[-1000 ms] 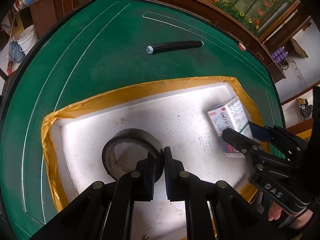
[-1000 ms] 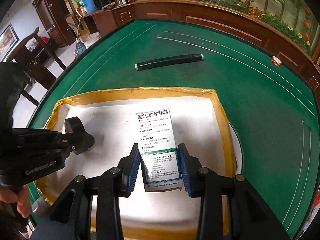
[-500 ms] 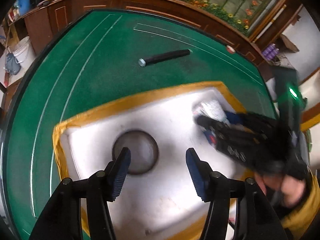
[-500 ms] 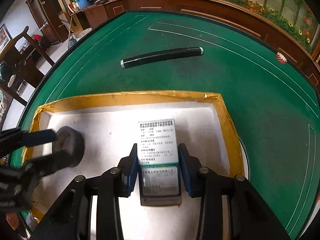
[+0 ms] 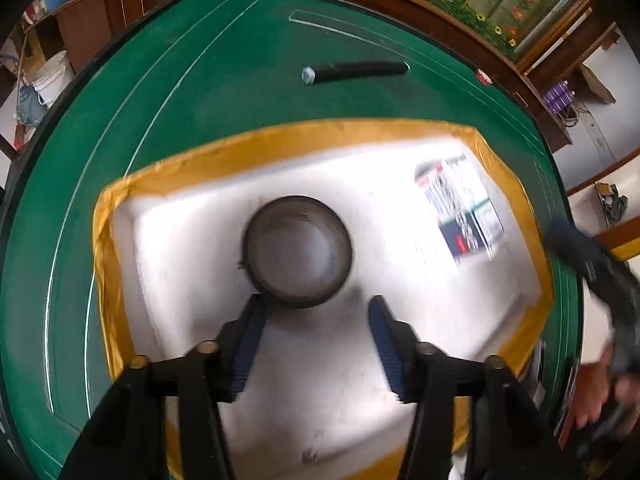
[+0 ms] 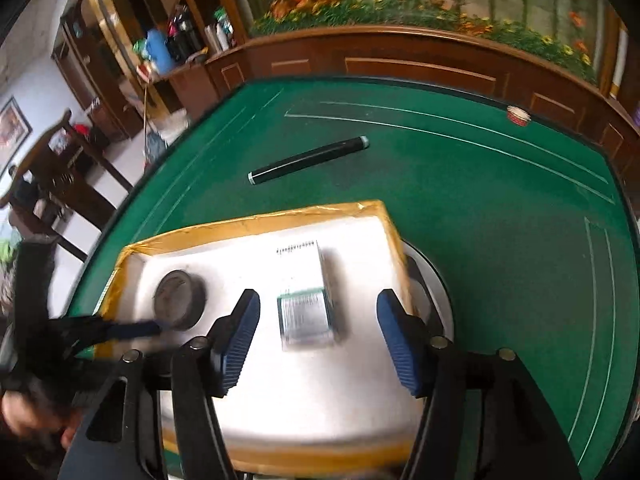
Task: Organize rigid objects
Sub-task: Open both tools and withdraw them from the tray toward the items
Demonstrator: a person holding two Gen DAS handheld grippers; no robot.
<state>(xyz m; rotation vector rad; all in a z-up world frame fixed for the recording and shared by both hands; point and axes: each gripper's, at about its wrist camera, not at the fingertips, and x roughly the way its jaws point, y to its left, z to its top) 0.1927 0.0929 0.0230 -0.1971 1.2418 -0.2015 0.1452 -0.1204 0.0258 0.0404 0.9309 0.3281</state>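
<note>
A white foam tray with yellow taped rim (image 5: 280,144) (image 6: 256,222) lies on the green table. In it lie a black tape roll (image 5: 298,250) (image 6: 180,300) and a printed white box (image 5: 460,208) (image 6: 306,300). My left gripper (image 5: 316,308) is open and empty, just behind the roll. My right gripper (image 6: 318,304) is open, its fingers either side of the box and apart from it. A black tube with a pale cap (image 5: 356,70) (image 6: 308,158) lies on the felt beyond the tray.
The green felt table (image 5: 200,92) has a wooden rail (image 6: 400,52) at the back. A small red-white item (image 6: 518,114) sits near the far right edge. A white round object (image 6: 434,288) shows under the tray's right side. Chairs and shelves stand at left.
My left gripper opened off the tape roll and pulled back. My right gripper opened and let go of the box, then lifted back; both objects now lie in the tray.
</note>
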